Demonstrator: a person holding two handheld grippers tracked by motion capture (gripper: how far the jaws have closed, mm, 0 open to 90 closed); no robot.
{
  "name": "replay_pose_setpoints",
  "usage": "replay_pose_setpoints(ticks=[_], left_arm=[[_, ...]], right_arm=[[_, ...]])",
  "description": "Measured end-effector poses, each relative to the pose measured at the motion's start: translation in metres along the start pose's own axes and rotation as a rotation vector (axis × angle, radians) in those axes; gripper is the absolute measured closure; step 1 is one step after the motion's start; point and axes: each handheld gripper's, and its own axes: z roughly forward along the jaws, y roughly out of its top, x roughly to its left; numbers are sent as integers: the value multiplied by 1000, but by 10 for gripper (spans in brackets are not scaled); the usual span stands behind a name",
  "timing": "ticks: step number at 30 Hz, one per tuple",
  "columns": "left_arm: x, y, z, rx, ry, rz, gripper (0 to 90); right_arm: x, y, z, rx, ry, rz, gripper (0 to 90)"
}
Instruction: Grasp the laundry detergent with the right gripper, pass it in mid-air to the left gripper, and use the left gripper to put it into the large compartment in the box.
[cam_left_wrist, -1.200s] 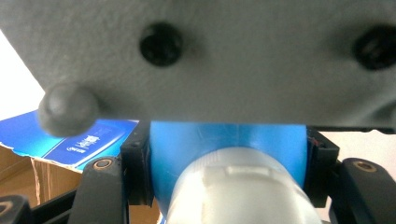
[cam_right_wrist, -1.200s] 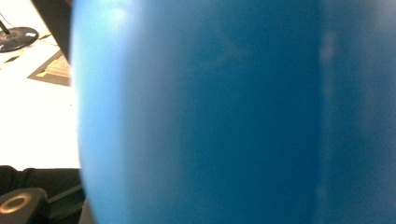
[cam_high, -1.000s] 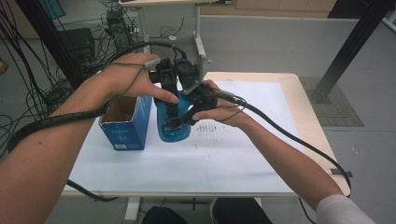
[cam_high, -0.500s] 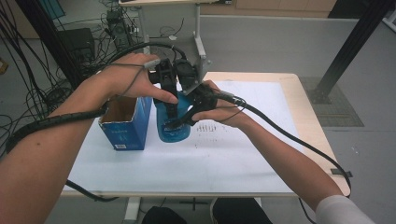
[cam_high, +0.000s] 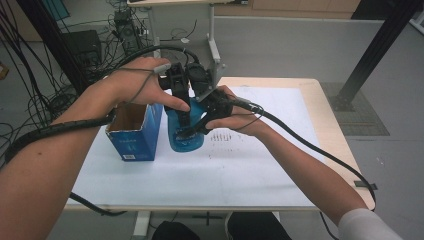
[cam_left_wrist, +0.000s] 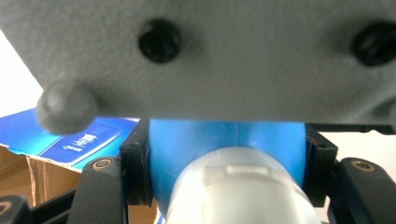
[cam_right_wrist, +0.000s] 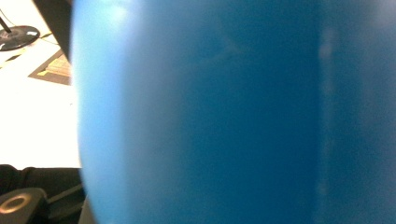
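One blue bottle (cam_high: 184, 131), two tongs gripping it, one open box (cam_high: 134, 131)

A light wooden tabletop (cam_high: 327, 120) with rounded corners carries everything here. A large white paper sheet (cam_high: 200, 175) covers most of its surface, leaving bare wood along the right edge and the far corner; faint rows of small dark print show near the sheet's middle. On the sheet stands an open blue cardboard box (cam_high: 135, 140) with a brown inside, at the left. Just beside it, to the right, stands a translucent blue plastic bottle (cam_high: 182, 142).
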Motion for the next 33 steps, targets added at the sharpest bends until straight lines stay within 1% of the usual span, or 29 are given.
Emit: replay_pose_setpoints(ticks=[2, 10, 33], left_arm=[[0, 0, 0, 5, -5, -4, 380], [1, 0, 0, 9, -8, -9, 381], [0, -1, 0, 10, 0, -17, 381]], right_arm=[[0, 0, 1, -3, 6, 7, 436], [-1, 0, 1, -7, 9, 0, 436], [-1, 0, 2, -5, 10, 1, 433]])
